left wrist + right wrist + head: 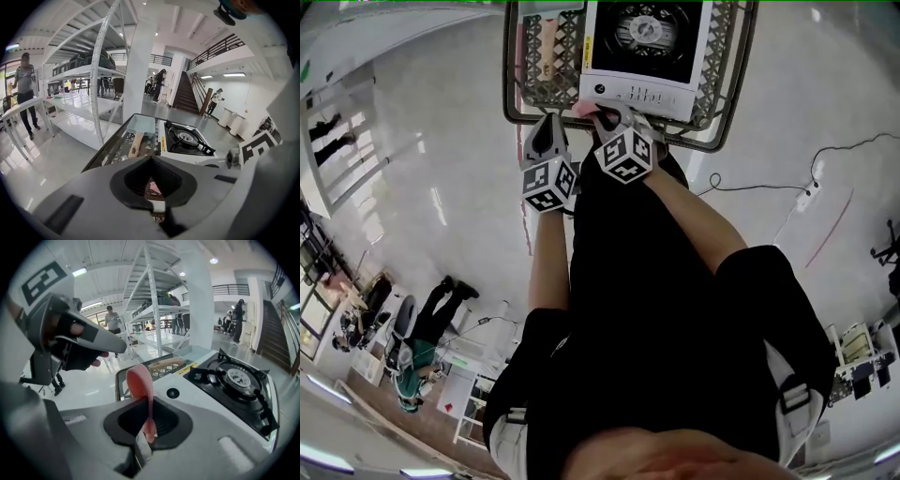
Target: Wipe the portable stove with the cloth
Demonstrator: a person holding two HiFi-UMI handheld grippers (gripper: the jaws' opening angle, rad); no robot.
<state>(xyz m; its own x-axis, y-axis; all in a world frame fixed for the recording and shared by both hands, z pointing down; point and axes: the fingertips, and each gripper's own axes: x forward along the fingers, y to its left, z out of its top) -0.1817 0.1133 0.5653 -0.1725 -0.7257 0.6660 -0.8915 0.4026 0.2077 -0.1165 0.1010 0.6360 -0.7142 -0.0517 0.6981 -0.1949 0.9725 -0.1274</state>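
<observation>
Right gripper view shows cloth (139, 380) pinched between the fingers (141, 449), near the stove (234, 380).

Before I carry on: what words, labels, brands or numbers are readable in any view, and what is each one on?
No text is legible in any view.
On the portable stove, the yellow label strip: print too small to read.
On the stove's front edge, the front panel marks: too small and blurred to read.
On the marker cubes: black-and-white square patterns only, no words or numbers.
</observation>
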